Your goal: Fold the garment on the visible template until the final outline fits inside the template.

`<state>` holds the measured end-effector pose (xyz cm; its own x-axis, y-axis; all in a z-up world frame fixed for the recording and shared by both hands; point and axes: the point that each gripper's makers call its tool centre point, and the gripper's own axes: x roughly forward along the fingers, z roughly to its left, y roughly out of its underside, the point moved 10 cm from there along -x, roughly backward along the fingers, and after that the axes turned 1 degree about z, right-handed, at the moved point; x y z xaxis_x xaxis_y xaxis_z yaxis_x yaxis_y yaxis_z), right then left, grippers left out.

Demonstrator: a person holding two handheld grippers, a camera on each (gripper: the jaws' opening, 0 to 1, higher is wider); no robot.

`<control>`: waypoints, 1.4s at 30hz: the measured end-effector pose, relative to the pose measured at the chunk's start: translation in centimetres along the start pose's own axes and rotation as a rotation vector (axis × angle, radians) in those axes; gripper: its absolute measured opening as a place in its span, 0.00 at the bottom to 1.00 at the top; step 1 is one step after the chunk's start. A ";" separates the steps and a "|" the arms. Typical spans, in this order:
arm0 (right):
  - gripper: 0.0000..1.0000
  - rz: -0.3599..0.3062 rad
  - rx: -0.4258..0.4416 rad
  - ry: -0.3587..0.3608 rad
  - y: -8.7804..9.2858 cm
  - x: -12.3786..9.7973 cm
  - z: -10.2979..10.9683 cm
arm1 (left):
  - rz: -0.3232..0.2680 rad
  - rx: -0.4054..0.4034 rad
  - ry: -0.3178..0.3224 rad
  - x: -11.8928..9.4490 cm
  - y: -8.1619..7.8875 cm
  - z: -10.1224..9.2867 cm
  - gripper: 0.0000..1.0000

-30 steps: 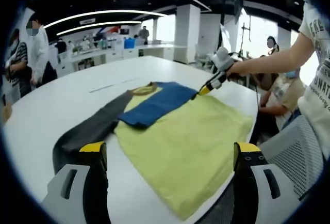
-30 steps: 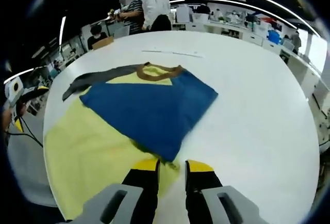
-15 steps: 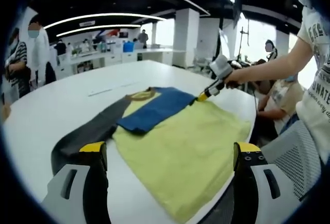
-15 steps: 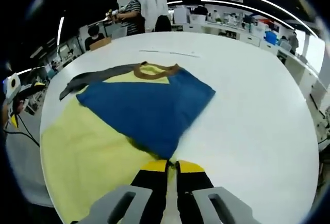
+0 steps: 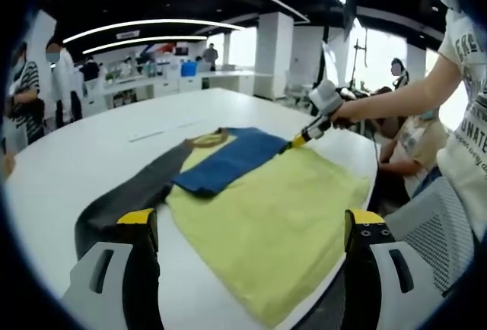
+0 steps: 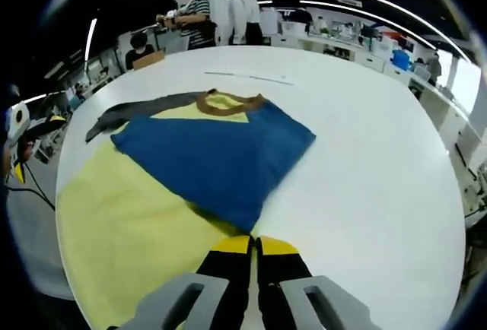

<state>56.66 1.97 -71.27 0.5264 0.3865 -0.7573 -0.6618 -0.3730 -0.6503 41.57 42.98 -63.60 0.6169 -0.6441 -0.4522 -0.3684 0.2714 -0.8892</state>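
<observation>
One garment (image 5: 259,208), two sleeves; right claw (image 6: 253,245) clamped on its edge; left claw (image 5: 247,223) apart.

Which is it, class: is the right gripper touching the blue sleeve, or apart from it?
Touching. In the right gripper view the right gripper has its jaws closed together on the tip of the blue sleeve.
</observation>
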 end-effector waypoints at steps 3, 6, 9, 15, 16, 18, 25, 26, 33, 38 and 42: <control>0.00 0.005 0.000 0.004 0.1 -0.2 -0.2 | 0.000 0.001 0.001 0.1 0.0 0.0 0.99; 0.00 0.009 0.000 0.007 0.2 -0.3 -0.5 | 0.005 0.002 0.002 0.1 0.0 0.1 0.99; 0.00 0.013 0.002 0.011 0.3 -0.4 -0.9 | 0.005 0.001 0.003 0.2 0.0 0.1 0.99; 0.00 0.022 0.002 0.022 0.4 -0.6 -1.4 | 0.016 0.006 0.008 0.2 0.0 0.2 0.99; 0.00 0.023 0.002 0.024 0.4 -0.7 -1.4 | 0.016 0.006 0.007 0.2 0.0 0.2 0.99; 0.00 0.027 -0.004 0.028 0.5 -0.7 -1.6 | 0.018 0.006 0.006 0.2 0.0 0.3 0.99; 0.00 0.034 -0.007 0.036 0.6 -0.9 -2.1 | 0.020 0.004 0.003 0.1 0.0 0.4 0.99; 0.00 0.035 -0.007 0.036 0.6 -1.0 -2.2 | 0.019 0.001 0.001 0.1 0.0 0.4 0.99; 0.06 -0.003 -0.015 0.013 0.4 -1.4 -1.9 | 0.020 -0.003 0.001 0.3 -0.1 0.4 0.99; 0.30 -0.047 0.002 0.005 0.0 -2.0 -1.1 | 0.026 -0.005 0.001 0.4 -0.1 0.4 0.99; 0.43 -0.110 0.009 -0.043 -0.7 -2.8 -0.1 | 0.021 -0.008 -0.004 0.4 -0.2 0.4 0.99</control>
<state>55.70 1.09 -68.74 0.5731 0.4608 -0.6777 -0.6056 -0.3190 -0.7290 42.18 42.98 -63.58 0.6117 -0.6357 -0.4709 -0.3869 0.2787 -0.8790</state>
